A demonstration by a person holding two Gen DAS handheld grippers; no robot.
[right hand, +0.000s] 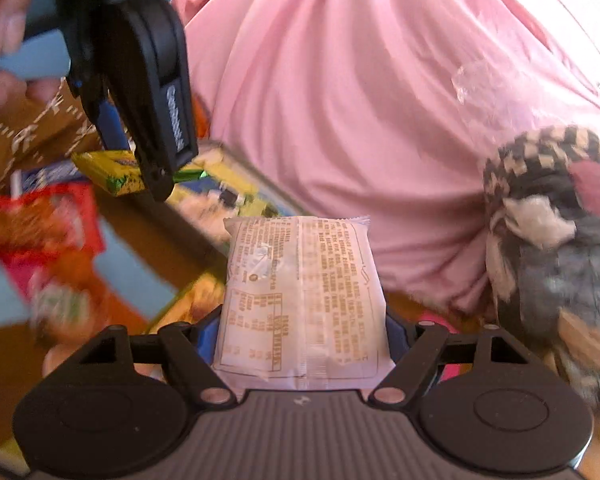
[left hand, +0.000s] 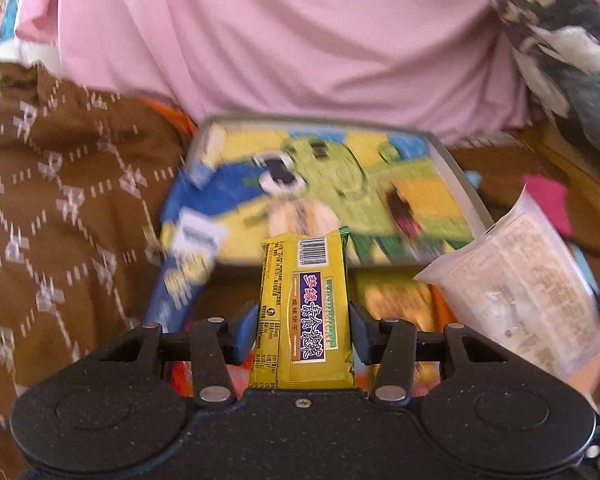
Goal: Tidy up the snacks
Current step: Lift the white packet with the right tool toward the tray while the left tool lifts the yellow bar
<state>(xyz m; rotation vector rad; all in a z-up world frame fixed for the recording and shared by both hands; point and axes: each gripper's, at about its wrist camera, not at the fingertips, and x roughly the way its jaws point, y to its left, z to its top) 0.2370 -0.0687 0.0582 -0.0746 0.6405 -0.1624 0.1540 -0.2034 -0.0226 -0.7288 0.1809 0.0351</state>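
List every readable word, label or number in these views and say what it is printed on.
"素食" is legible within larger Chinese lettering on the purple panel of the yellow packet in the left gripper; the rest I cannot read reliably.
Barcode on that packet: digits too small.
White packet in the right gripper: brown print, blurred, unreadable.
Tray artwork: blurred, no readable text.
Left gripper's body in the right view: white lettering, unreadable.
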